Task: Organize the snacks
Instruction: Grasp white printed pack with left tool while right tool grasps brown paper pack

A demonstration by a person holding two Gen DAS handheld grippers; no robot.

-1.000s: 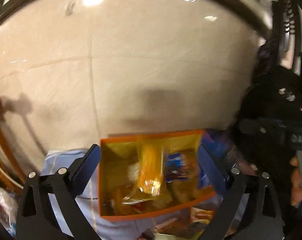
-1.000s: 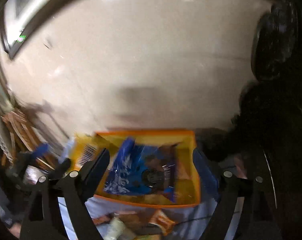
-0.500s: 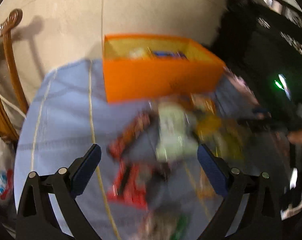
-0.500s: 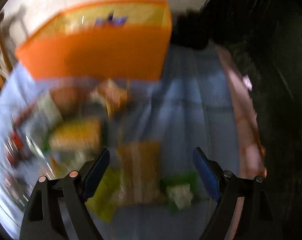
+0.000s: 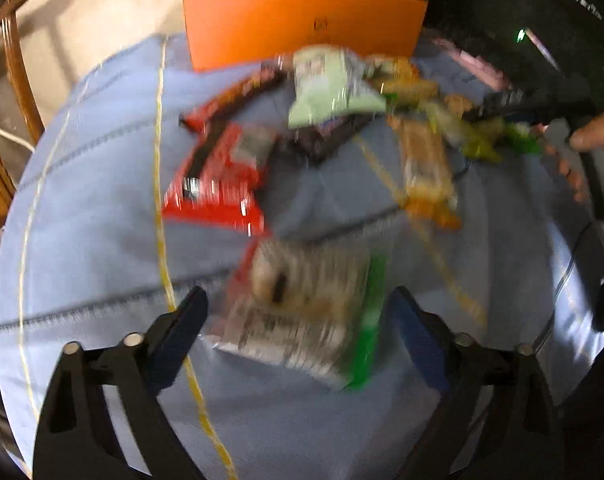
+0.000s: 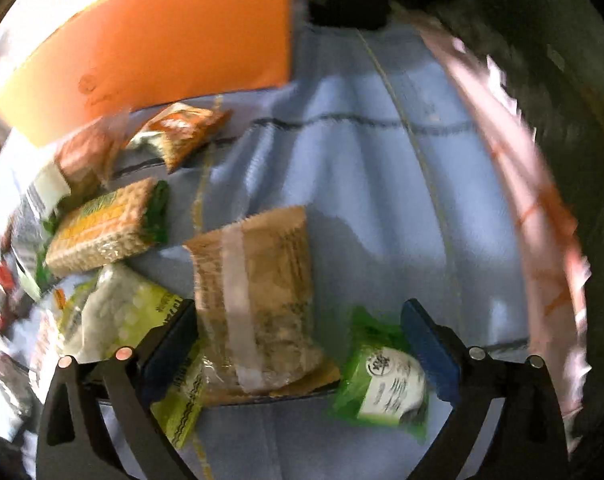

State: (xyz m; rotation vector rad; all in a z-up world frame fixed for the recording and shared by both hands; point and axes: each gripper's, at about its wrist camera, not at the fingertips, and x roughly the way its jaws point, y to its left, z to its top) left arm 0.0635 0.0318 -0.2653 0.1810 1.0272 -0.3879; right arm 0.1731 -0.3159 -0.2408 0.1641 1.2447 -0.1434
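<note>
An orange box [image 5: 302,16] stands at the far edge of a blue cloth [image 5: 93,200] strewn with snack packets. My left gripper [image 5: 297,300] hovers over a blurred silver and green packet [image 5: 302,320]; its jaws are closing, with the packet between them and the pads apart from it. A red packet [image 5: 217,176] and a pale green packet [image 5: 326,88] lie farther off. My right gripper [image 6: 298,312] is opening over a brown cracker packet [image 6: 257,292], with a green and white packet [image 6: 386,380] by its right finger. The orange box [image 6: 161,40] shows at the upper left.
A wooden chair frame [image 5: 9,80] stands left of the cloth. A person's hand [image 5: 594,136] shows at the right. A yellow and green cracker packet [image 6: 105,224] and a small orange packet [image 6: 185,128] lie near the box. Bare blue cloth [image 6: 362,180] lies to the right.
Both grippers came down from above the orange box to just over the loose packets on the cloth. The box has slid to the top of both views.
</note>
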